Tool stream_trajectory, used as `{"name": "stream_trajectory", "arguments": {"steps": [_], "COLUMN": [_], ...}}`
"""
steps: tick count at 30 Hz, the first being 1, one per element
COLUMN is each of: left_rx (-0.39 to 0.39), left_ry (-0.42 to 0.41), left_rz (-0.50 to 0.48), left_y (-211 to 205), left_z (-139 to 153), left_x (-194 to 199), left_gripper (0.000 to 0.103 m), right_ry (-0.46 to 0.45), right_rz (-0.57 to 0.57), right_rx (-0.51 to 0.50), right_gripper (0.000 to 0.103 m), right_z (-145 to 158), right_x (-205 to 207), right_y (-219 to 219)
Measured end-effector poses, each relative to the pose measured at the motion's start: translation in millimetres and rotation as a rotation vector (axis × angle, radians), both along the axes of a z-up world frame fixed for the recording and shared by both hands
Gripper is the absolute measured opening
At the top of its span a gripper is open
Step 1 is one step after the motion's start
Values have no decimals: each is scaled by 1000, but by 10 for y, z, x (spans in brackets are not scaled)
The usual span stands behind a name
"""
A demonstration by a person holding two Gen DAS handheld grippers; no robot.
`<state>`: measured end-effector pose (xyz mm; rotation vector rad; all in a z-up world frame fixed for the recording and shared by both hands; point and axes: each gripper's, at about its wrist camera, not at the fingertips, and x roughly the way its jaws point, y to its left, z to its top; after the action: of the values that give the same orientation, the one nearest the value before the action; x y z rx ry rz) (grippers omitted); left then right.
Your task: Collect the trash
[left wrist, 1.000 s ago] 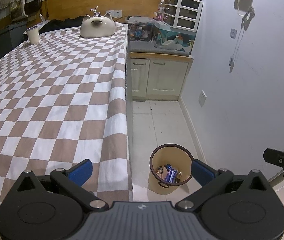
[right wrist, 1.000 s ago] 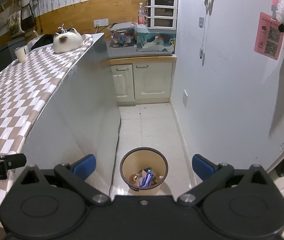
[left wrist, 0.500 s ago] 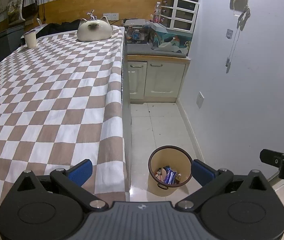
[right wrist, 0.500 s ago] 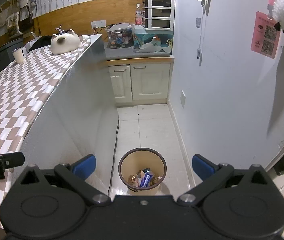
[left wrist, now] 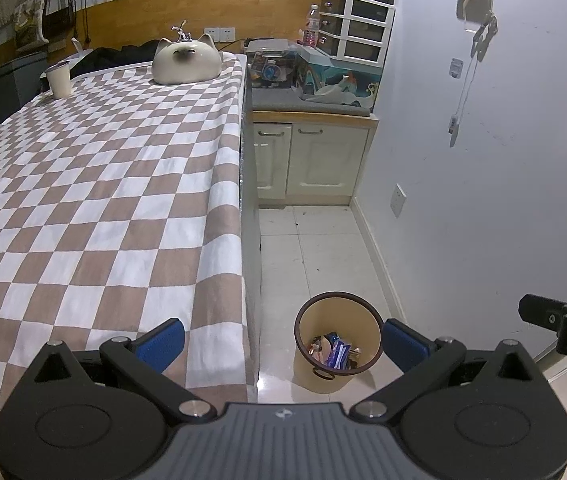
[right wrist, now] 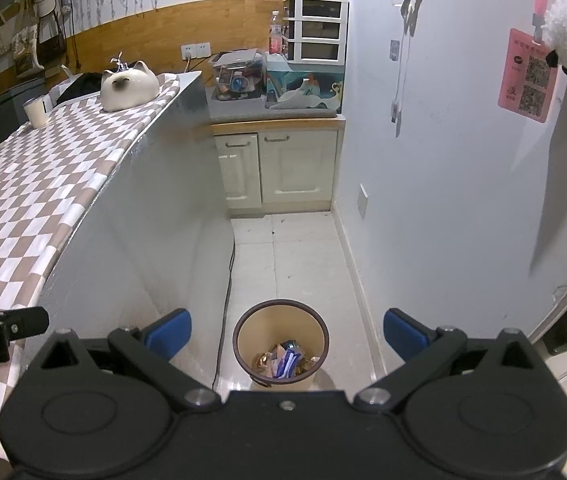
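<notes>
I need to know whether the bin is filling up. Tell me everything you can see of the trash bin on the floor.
The trash bin is a round, beige, plastic-looking bucket with a dark brown rim. It stands upright on the pale tiled floor, between the table's side panel and the wall. Crumpled wrappers, some blue and white, cover only its bottom. Nothing touches it; both grippers are open above.

Right tongs (right wrist: 285,334) spread wide, empty, above bin (right wrist: 280,346) w/ wrappers (right wrist: 285,362), checkered table (right wrist: 43,184) left

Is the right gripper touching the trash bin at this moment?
Apart. The right wrist view shows the right gripper open and empty, held well above the trash bin, which stands on the floor tiles below with wrappers inside.
</notes>
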<state>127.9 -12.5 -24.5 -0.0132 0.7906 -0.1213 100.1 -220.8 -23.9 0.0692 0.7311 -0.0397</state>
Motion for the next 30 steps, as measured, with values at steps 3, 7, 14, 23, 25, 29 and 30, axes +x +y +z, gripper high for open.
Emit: {"name": "stream_trajectory", "arguments": {"steps": [3, 7, 14, 23, 25, 29, 30], "left_rx": [0, -2, -1, -1, -2, -3, -2], "left_ry": [-3, -3, -6, -9, -10, -11, -11], "left_rz": [-2, -1, -4, -7, -9, -9, -9], "left_y": [3, 3, 0, -5, -6, -7, -3], "left_z": [3, 3, 9, 10, 11, 12, 12], "left_x": [-1, 0, -1, -5, -6, -8, -8], "left_gripper": [103, 103, 103, 103, 103, 103, 103], "right_ry": [1, 0, -3, -6, -6, -9, -8], "right_rz": [0, 1, -1, -1, -2, -2, -1], "right_rx": [1, 0, -9, -11, -11, -13, -13], "right_gripper": [103, 103, 103, 103, 103, 103, 103], "right_z": [1, 1, 11, 17, 19, 29, 30], "right_x": [0, -1, 9, 1, 0, 5, 3], "right_y": [0, 2, -12, -9, -11, -8, -5]}}
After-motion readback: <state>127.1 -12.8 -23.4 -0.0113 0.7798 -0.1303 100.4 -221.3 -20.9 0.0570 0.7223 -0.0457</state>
